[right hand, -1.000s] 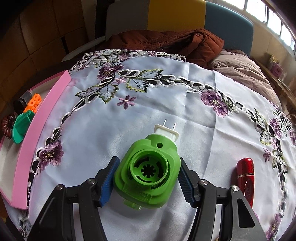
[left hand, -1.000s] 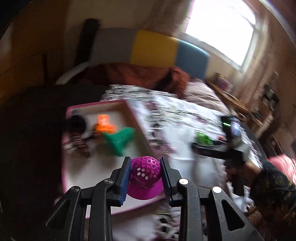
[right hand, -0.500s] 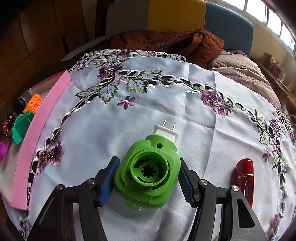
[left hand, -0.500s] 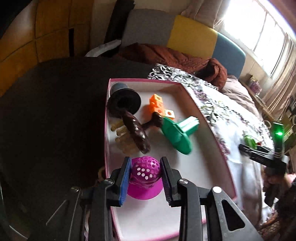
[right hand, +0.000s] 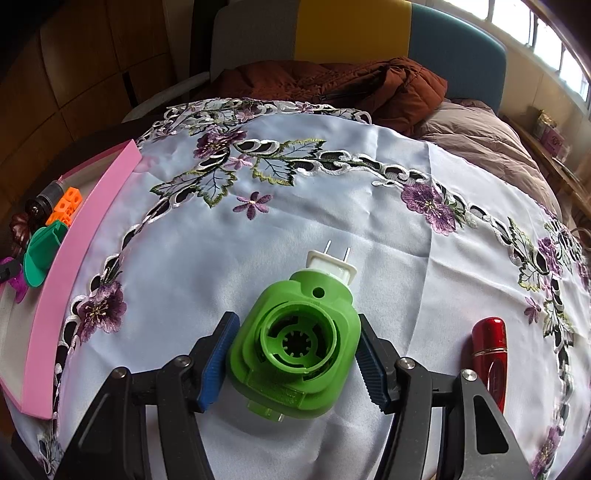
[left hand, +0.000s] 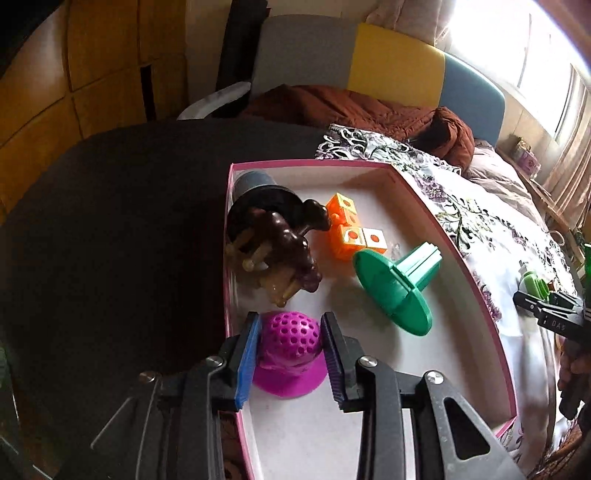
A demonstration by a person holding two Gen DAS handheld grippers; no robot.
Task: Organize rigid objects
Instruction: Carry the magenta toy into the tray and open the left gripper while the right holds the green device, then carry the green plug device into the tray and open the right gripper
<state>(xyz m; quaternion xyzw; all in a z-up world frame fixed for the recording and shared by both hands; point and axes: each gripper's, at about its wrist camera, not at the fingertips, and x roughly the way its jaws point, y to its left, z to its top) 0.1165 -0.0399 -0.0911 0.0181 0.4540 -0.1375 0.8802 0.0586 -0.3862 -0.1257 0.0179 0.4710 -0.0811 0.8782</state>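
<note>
Resting magenta perforated dome (left hand: 290,338) (flared base)

Magenta perforated ball piece (left hand: 290,338): sides masked by left tool (left hand: 289,334) pads, contact unclear. Green plug-in unit (right hand: 295,341): flanks behind right tool (right hand: 293,354) pads. Red cylinder (right hand: 490,354): lower end hidden. Pink-rimmed tray (right hand: 66,266) cut off at left edge in right wrist view.

Behind the round table: a brown padded jacket (right hand: 332,88) heaped on a seat with a grey, yellow and blue backrest (right hand: 354,33). Embroidered floral tablecloth (right hand: 295,206) spread across the table. Wooden wall panels (left hand: 92,74) at left; bright windows (left hand: 535,55) at right.
</note>
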